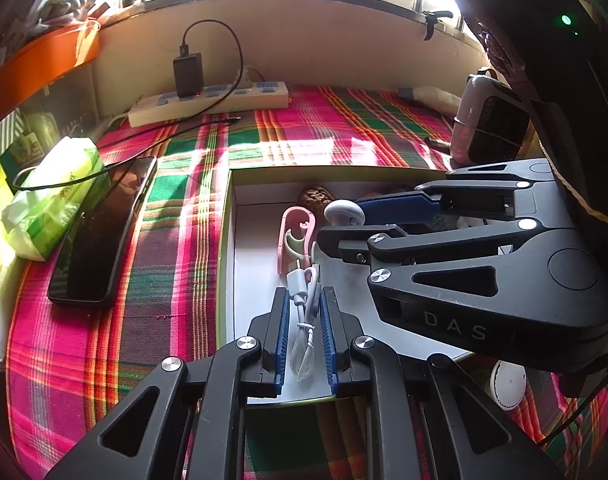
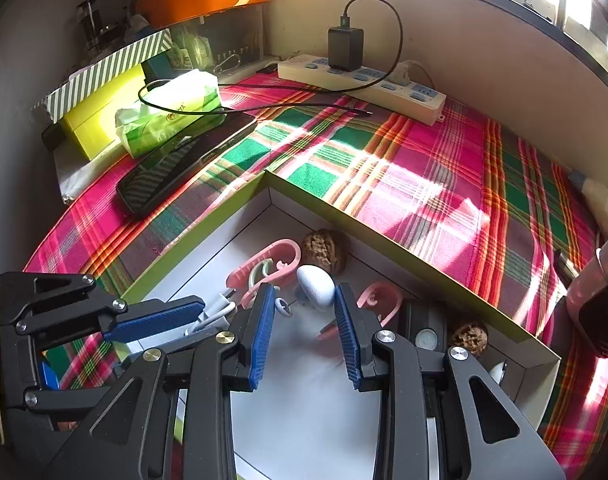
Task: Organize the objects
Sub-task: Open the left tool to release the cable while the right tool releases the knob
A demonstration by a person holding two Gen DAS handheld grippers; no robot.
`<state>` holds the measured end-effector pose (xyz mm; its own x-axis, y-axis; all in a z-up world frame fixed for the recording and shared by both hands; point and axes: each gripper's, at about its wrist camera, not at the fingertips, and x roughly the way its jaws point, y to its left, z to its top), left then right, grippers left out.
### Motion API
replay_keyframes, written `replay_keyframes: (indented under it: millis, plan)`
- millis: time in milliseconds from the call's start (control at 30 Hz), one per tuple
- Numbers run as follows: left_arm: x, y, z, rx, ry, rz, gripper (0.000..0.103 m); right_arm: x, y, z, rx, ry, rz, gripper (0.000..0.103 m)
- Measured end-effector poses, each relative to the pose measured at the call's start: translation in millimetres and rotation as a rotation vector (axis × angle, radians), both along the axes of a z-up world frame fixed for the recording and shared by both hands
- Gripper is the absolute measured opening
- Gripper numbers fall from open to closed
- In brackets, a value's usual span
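Observation:
A shallow box (image 1: 228, 216) with a white floor and green rim lies on the plaid cloth. My left gripper (image 1: 304, 300) is over its near edge, jaws a little apart around a coiled white cable (image 1: 302, 320) that lies between the pads. My right gripper (image 2: 305, 308) is open over the box, with a small white oval object (image 2: 315, 286) at its fingertips; it shows in the left wrist view too (image 1: 343, 212). In the box lie a pink clip (image 2: 270, 262), a second pink clip (image 2: 381, 298) and two walnuts (image 2: 323, 250), (image 2: 469, 336).
A black phone (image 1: 100, 232) and a green tissue pack (image 1: 56, 196) lie left of the box. A white power strip (image 1: 208, 102) with a black charger (image 1: 188, 74) sits by the back wall. A pink-and-black device (image 1: 487, 120) stands at right. A round white object (image 1: 507, 384) lies on the cloth.

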<state>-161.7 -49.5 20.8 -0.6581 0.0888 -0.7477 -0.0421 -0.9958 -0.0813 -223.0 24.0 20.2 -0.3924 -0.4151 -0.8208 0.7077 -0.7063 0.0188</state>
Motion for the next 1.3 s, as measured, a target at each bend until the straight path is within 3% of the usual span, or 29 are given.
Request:
replay_keyframes:
  millis: [933, 1067, 1300]
  plan:
    - [1.4, 3.3, -0.4, -0.020, -0.004, -0.011, 0.022, 1.7, -3.8, 0.5, -0.002, 0.000, 0.017, 0.033]
    - [2.2, 3.4, 0.1, -0.011, -0.004, -0.011, 0.023, 2.6, -2.6, 1.1, -0.007, 0.001, 0.012, 0.038]
    - [3.9, 4.7, 1.0, -0.012, -0.004, -0.011, 0.026, 5.2, 0.3, 3.4, -0.020, 0.000, 0.005, 0.039]
